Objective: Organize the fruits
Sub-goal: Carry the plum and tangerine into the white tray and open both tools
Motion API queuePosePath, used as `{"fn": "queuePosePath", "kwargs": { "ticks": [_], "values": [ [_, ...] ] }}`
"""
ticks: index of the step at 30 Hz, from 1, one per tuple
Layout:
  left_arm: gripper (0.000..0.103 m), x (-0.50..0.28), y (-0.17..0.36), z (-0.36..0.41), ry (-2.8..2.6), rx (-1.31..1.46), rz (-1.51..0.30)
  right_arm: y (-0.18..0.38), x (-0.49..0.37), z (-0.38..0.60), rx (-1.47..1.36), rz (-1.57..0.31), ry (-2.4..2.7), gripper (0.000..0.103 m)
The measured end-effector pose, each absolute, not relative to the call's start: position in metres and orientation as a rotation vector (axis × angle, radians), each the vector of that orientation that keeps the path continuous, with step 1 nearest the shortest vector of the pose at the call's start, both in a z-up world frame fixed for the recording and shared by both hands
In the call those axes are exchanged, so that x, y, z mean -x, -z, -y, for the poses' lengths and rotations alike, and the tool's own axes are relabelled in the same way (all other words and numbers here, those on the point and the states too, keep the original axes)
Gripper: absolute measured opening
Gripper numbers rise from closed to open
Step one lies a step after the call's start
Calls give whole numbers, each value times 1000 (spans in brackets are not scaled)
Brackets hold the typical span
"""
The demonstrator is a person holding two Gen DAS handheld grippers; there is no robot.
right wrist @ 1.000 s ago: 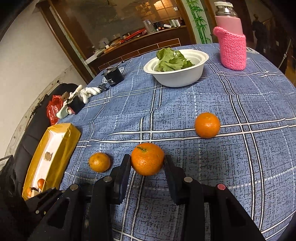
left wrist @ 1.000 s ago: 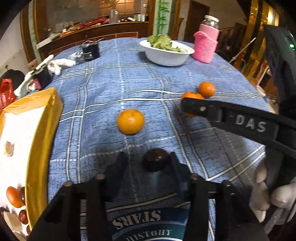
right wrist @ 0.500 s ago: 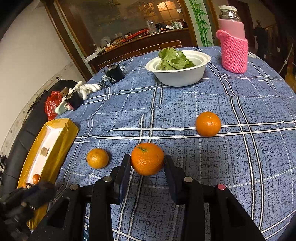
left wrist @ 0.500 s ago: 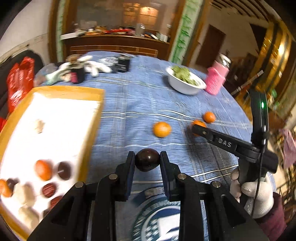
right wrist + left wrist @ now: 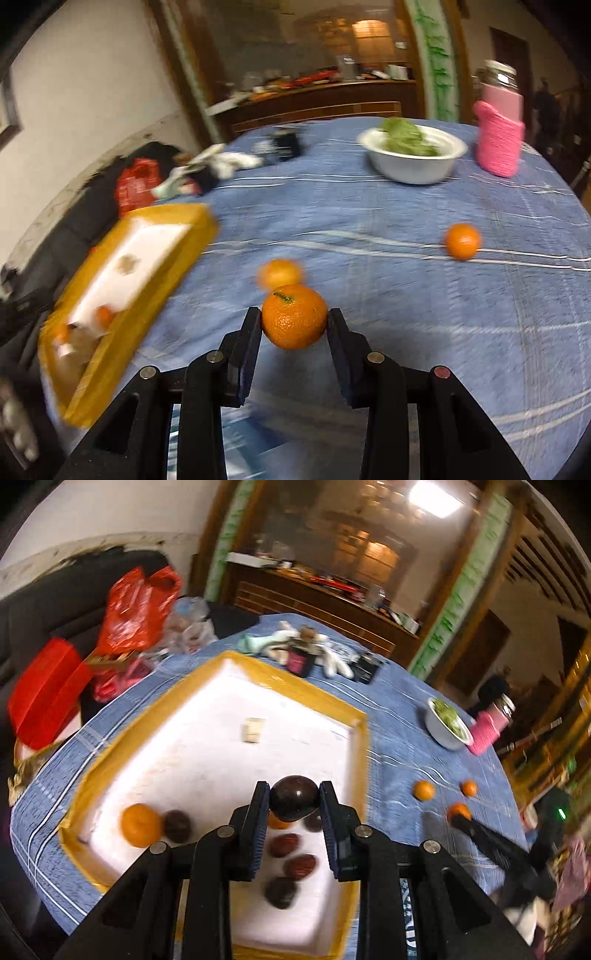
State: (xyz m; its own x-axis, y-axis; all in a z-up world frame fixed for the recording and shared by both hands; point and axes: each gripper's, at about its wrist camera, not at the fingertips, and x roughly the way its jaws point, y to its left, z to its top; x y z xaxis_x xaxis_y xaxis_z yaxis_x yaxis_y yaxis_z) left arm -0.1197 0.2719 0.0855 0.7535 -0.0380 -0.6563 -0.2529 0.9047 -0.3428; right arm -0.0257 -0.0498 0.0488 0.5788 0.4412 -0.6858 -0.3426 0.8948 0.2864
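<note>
While both grippers point(image 5: 294, 800) point(image 5: 294, 322) grip fruit, blurred oranges point(image 5: 462, 241) seemingly lie loose.

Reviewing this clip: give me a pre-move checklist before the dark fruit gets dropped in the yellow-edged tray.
1. Left gripper clamped on dark fruit: ok.
2. Fruit over the tray interior: ok, white floor shows behind it.
3. Free space in tray: ok, the far half is bare apart from a small tan piece.
4. Height above the fruits already in the tray: cannot tell.
5. Right gripper secure on orange: ok.
</note>
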Motion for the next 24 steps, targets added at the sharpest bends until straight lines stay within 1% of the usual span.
{"fn": "queuePosePath", "kwargs": {
  "ticks": [8,15,17,18,19,21,22,23,24],
  "values": [
    [26,136,-69,-319,-176,529,-705,-76,63,-56,13,-838,-699,41],
    [26,131,-57,-335,-212,522,-722,-62,54,-127,79,-892,-743,41],
    [28,130,-55,-337,-212,523,-732,-55,43,-140,76,-913,-731,41],
    [33,131,-54,-338,-205,522,-731,-52,37,-147,77,-919,-722,42],
    [45,132,-54,-338,-203,518,-728,-49,31,-153,79,-925,-713,42],
    [58,137,-59,-337,-215,489,-712,-49,27,-161,82,-925,-702,42],
    [64,140,-62,-336,-226,471,-700,-49,28,-163,81,-921,-701,45],
    [67,141,-65,-335,-238,454,-692,-51,30,-164,75,-914,-710,49],
    [73,144,-69,-333,-264,428,-684,-53,31,-164,71,-909,-713,56]
  ]
}}
